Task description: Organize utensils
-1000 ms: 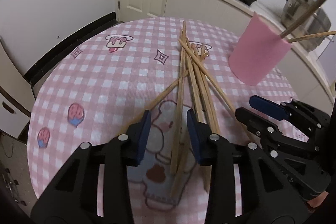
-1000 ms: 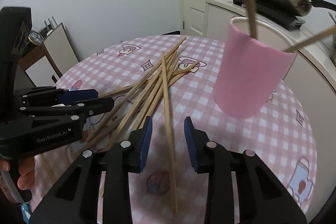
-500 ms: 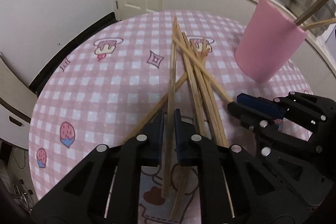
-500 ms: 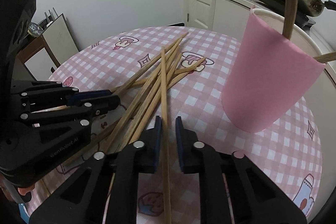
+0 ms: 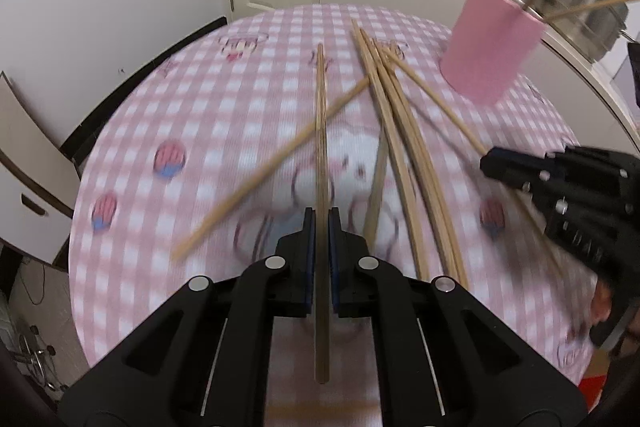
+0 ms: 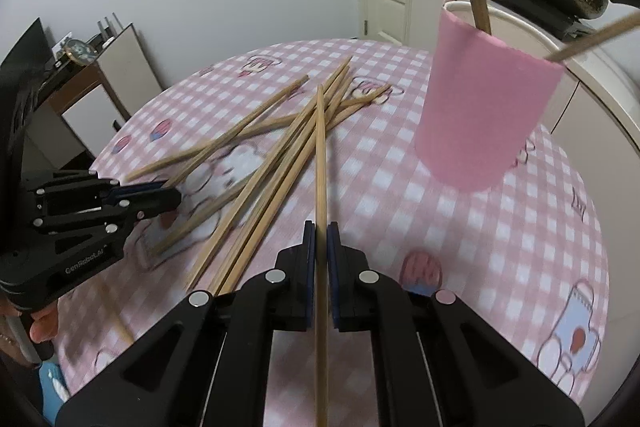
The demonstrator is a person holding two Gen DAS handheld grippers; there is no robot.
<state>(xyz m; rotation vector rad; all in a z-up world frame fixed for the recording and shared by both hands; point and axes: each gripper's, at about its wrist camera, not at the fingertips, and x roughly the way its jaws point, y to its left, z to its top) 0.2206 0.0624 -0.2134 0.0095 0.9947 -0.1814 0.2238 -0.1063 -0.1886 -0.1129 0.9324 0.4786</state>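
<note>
Wooden chopstick (image 5: pixel 321 131) clamped in left gripper (image 5: pixel 319 227); right gripper (image 6: pixel 320 231) clamps another chopstick (image 6: pixel 320 155) (tablecloth (image 5: pixel 224 131) blurred).

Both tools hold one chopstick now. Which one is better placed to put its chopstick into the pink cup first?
Probably the right tool. Its chopstick lies close beside the pink cup. The left tool grips its chopstick farther away, with the loose chopsticks between it and the cup.
</note>
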